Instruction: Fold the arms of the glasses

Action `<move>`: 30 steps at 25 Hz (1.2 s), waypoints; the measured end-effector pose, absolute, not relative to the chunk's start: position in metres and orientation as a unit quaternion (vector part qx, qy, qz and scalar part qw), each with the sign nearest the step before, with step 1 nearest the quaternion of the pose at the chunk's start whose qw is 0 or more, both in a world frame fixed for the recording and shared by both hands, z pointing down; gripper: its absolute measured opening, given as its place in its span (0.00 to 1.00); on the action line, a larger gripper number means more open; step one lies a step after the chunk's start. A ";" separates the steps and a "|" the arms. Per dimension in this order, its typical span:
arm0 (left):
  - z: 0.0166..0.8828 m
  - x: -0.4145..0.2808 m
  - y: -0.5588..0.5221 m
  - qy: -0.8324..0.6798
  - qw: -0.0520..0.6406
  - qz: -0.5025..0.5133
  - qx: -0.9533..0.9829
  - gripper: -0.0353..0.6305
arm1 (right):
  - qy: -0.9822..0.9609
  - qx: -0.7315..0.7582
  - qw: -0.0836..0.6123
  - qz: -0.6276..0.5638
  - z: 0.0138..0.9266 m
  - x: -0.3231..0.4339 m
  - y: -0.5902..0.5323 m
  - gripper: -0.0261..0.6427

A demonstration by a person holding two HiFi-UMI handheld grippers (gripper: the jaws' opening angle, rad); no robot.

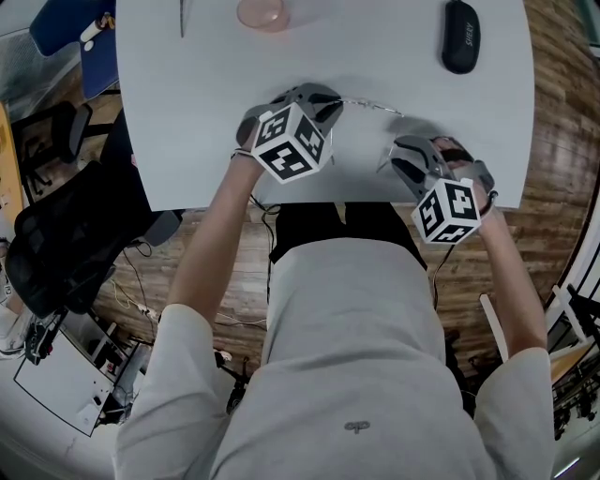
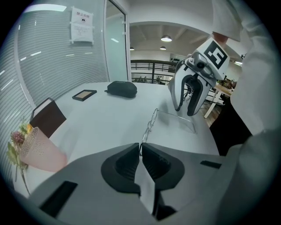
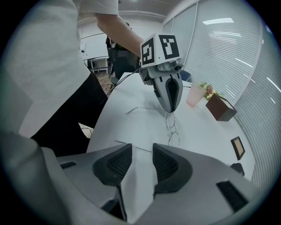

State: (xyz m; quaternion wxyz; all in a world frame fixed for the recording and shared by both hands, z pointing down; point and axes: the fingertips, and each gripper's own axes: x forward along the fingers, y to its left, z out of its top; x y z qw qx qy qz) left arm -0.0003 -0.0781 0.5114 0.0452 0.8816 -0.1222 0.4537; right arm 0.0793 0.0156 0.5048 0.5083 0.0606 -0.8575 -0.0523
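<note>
- The person leans over the near edge of the table, both arms stretched forward and down. The left forearm (image 1: 208, 239) angles in from the left and the right forearm (image 1: 514, 281) from the right, so the two grippers face each other.
- The white table (image 1: 187, 112) has its near edge just under the hands. The wood floor (image 1: 553, 141) shows past its right edge and a black office chair (image 1: 56, 244) stands off its left corner. Beyond the grippers the top is bare as far as the things at the far side.
- The left gripper (image 2: 140, 151) points steeply down well inside the near edge. Its jaws are pressed together on the end of the glasses' front, the thin wire running into the slit between the pads.
- The right gripper (image 3: 142, 151) hangs right at the near edge, tilted down toward the left one. Its jaws stand apart, gripping nothing. The near arm (image 3: 131, 148) of the glasses crosses just in front of the gap, and the pads are not pressing on it.
- A black case (image 1: 460, 36) lies at the far right of the table, well apart from both hands.
- A pink cup (image 1: 262, 11) sits at the far edge, beyond the left gripper.
- The glasses (image 1: 370, 105), thin wire-framed, lie on the table between the two grippers, close to the near edge. Both arms are unfolded, and the far arm (image 3: 140, 108) stretches out to the side.
</note>
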 end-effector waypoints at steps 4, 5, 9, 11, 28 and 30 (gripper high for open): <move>0.511 0.001 -0.078 -0.123 0.043 0.454 0.882 0.10 | -0.855 0.048 0.513 -0.063 0.508 0.078 0.018 0.25; 0.511 0.001 -0.079 -0.124 0.043 0.454 0.881 0.10 | -0.854 0.045 0.514 -0.065 0.510 0.077 0.018 0.25; 0.511 -0.001 -0.078 -0.125 0.044 0.455 0.881 0.10 | -0.852 0.041 0.519 -0.061 0.516 0.076 0.020 0.24; 0.511 -0.001 -0.078 -0.126 0.043 0.455 0.880 0.10 | -0.852 0.041 0.518 -0.057 0.517 0.076 0.020 0.23; 0.510 0.000 -0.072 -0.133 0.046 0.459 0.877 0.10 | -0.861 0.072 0.502 -0.033 0.517 0.065 0.013 0.21; 0.510 -0.001 -0.071 -0.132 0.047 0.459 0.877 0.10 | -0.863 0.076 0.498 -0.028 0.517 0.062 0.011 0.20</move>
